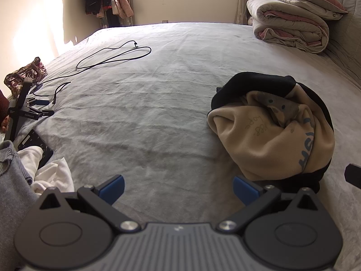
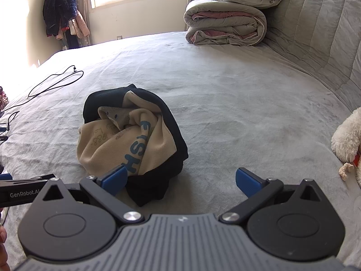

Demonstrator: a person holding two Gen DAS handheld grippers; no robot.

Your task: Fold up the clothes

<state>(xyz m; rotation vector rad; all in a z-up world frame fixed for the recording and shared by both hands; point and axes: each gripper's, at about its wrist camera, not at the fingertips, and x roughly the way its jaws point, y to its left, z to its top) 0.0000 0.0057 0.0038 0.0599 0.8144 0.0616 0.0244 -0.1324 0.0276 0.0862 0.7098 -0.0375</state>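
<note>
- Left gripper (image 1: 178,187): blue pads spread wide, nothing between them, low over the grey bed (image 1: 146,103).
- Right gripper (image 2: 180,180): likewise spread and empty; its left pad overlaps the garment's near edge, contact uncertain.
- Crumpled beige-and-black garment (image 2: 126,142): bunched on the bed just ahead; print partly hidden by folds.
- Black cable (image 1: 112,56): beyond, left; its near end is lost among clutter.
- Folded quilt (image 2: 225,22): far right.

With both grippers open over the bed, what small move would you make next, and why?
Probably ease the right gripper forward onto the black edge of the crumpled garment. It lies bunched, unfolded, just ahead; both the right and the left gripper are open and hold nothing.
</note>
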